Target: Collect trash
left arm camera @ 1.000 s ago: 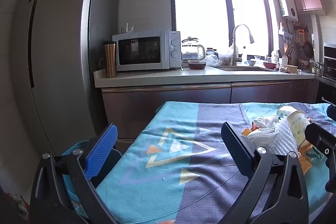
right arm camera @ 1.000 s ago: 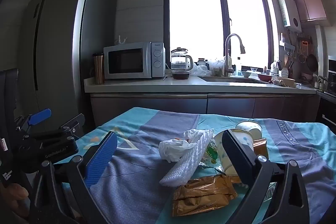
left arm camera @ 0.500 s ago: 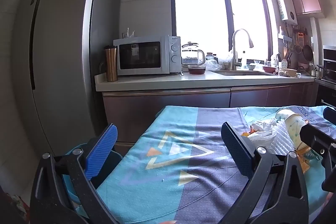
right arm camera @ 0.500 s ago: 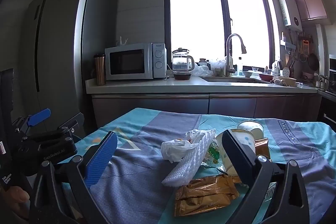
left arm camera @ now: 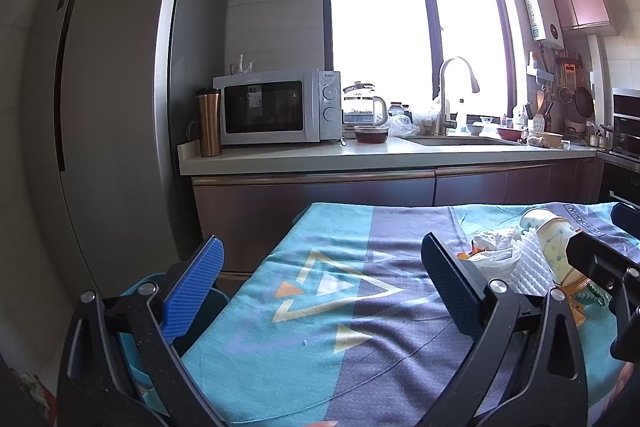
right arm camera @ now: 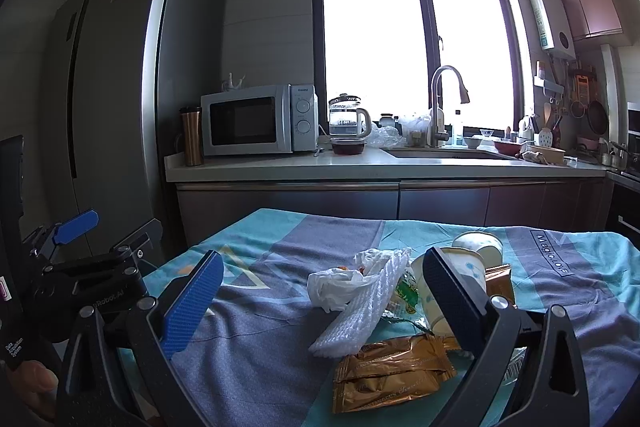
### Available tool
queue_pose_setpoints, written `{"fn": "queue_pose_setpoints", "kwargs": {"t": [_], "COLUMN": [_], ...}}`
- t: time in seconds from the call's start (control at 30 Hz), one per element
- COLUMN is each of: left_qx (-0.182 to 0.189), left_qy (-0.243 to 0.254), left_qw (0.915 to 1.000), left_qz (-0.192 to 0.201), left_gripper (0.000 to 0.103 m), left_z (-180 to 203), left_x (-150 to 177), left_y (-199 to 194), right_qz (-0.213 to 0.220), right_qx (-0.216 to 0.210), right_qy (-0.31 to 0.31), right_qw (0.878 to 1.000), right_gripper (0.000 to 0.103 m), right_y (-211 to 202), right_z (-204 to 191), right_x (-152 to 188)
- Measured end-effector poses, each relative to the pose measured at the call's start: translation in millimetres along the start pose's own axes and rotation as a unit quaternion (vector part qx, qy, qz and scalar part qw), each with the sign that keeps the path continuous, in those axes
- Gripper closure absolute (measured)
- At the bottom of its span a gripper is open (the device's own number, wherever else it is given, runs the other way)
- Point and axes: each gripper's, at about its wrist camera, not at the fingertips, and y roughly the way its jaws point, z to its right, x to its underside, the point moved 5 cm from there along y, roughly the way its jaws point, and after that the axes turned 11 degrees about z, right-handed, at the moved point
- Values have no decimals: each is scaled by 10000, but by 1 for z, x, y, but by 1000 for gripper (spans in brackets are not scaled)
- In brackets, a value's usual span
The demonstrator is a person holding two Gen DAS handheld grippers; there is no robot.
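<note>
Trash sits heaped on the worktop (right arm camera: 256, 331), which is covered by a teal and grey cloth with triangle prints. In the right wrist view the heap lies between 12 and 3 o'clock of the right claw (right arm camera: 320, 303): a crumpled white plastic bag (right arm camera: 340, 281), a white foam net sleeve (right arm camera: 360, 311) leaning across it, 2 paper cups (right arm camera: 466, 267) on their sides just behind, and 2 gold foil packets (right arm camera: 392, 373) nearest the camera, touching the sleeve's lower end. A green-printed wrapper (right arm camera: 404, 293) shows between sleeve and cups.

The right claw is spread wide with nothing between its blue pads (right arm camera: 192, 303); its right finger overlaps the cups in the picture, though contact cannot be told.

The left claw (left arm camera: 320, 287) is likewise wide and empty, hovering above bare cloth near the worktop's left edge. From its camera the same heap lies at about 2 o'clock, partly hidden behind the right claw's black frame.

Past the worktop, at 12 o'clock, a kitchen counter (left arm camera: 304, 159) carries a microwave (left arm camera: 276, 107), a copper tumbler (left arm camera: 209, 123), a glass kettle (left arm camera: 362, 107) and a sink faucet (left arm camera: 452, 87) under a bright window. A tall grey fridge (left arm camera: 120, 107) stands at 10 o'clock.
</note>
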Motion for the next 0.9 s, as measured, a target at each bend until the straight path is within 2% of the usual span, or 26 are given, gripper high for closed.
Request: {"fn": "queue_pose_setpoints", "kwargs": {"t": [0.9], "left_qx": [13], "left_qy": [-17], "left_qw": [10000], "left_qz": [31], "left_gripper": [6], "left_z": [6], "left_x": [4], "left_y": [4], "right_qz": [5], "right_qx": [-90], "right_qy": [59], "right_qw": [9999], "right_gripper": [7], "right_y": [0], "right_z": [2], "right_x": [0]}}
